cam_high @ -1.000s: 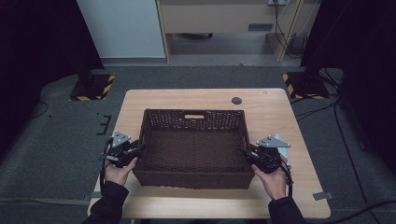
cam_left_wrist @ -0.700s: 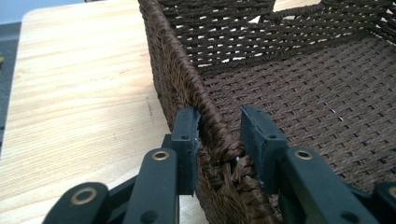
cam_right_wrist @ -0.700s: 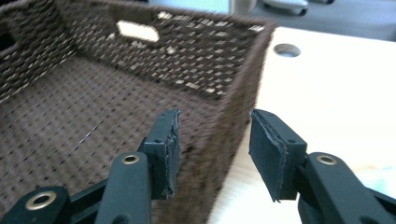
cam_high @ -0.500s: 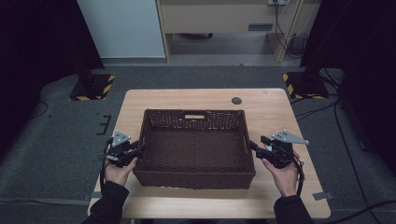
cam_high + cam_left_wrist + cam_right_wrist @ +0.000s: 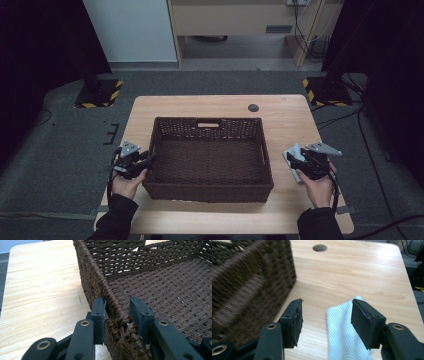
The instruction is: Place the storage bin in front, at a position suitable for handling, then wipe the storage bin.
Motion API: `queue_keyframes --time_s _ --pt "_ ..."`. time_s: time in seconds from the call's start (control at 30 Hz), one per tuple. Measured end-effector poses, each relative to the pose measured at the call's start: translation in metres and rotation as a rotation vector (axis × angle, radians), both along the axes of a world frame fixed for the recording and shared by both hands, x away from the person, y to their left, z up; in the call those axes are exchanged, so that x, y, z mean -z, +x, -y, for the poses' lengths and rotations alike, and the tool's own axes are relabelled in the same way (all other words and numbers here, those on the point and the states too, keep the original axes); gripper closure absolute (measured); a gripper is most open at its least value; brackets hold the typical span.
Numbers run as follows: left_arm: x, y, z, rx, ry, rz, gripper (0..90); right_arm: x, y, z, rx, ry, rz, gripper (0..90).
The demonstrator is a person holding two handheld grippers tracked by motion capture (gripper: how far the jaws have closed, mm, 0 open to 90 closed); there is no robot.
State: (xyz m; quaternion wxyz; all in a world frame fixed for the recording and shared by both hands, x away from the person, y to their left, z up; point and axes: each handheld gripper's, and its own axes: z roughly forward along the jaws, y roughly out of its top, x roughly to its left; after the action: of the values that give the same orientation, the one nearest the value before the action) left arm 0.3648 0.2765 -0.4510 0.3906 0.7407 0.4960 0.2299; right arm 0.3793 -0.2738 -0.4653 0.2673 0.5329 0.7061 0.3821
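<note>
The dark brown woven rectangular basket [image 5: 210, 157] sits mid-desk, its side wall caught between the jaws of my left hand-held gripper [image 5: 117, 312], which clamps its rim. My right hand-held gripper [image 5: 325, 320] has just been opening, jaws wide and empty, the basket's end wall just left of it. Pulling one-handed, I judge, could skew or tip the basket. A white folded cloth [image 5: 345, 332] lies under my right jaws on the light wooden desk [image 5: 285, 112]; closing here would snag it.

no text, label, brand, number or sign can be read anywhere.
</note>
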Motion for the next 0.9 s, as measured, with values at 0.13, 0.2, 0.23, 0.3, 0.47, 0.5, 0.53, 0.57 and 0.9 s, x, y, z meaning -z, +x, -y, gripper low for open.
queue_keyframes --time_s 0.13,0.2,0.23,0.3,0.47,0.5,0.53,0.57,0.9 --pt "0.0 0.0 0.0 0.0 0.002 0.001 65.5 0.009 0.002 0.008 0.014 -0.015 -0.034 41.6" --pt "0.0 0.0 0.0 0.0 0.001 0.0 65.6 0.014 0.003 0.009 0.023 -0.027 -0.046 41.6" --pt "0.0 0.0 0.0 0.0 0.002 0.001 65.6 0.019 0.005 0.01 0.039 -0.043 -0.06 41.5" --pt "0.0 0.0 0.0 0.0 0.002 0.0 65.5 0.021 0.005 0.011 0.036 -0.053 -0.061 41.6" --pt "0.0 0.0 0.0 0.001 -0.001 -0.001 65.4 0.032 0.012 0.012 0.049 -0.083 -0.11 46.9" --pt "0.0 0.0 0.0 0.001 -0.001 -0.001 65.4 0.032 0.012 0.012 0.049 -0.083 -0.11 46.9" --pt "0.0 0.0 0.0 0.001 -0.001 -0.001 65.4 0.034 0.014 0.013 0.051 -0.087 -0.122 49.6" --pt "0.0 0.0 0.0 0.001 -0.001 -0.001 65.4 0.039 0.017 0.014 0.047 -0.094 -0.149 52.6" --pt "0.0 0.0 0.0 -0.004 -0.011 -0.004 66.0 0.047 0.023 0.016 0.054 -0.112 -0.206 75.4"
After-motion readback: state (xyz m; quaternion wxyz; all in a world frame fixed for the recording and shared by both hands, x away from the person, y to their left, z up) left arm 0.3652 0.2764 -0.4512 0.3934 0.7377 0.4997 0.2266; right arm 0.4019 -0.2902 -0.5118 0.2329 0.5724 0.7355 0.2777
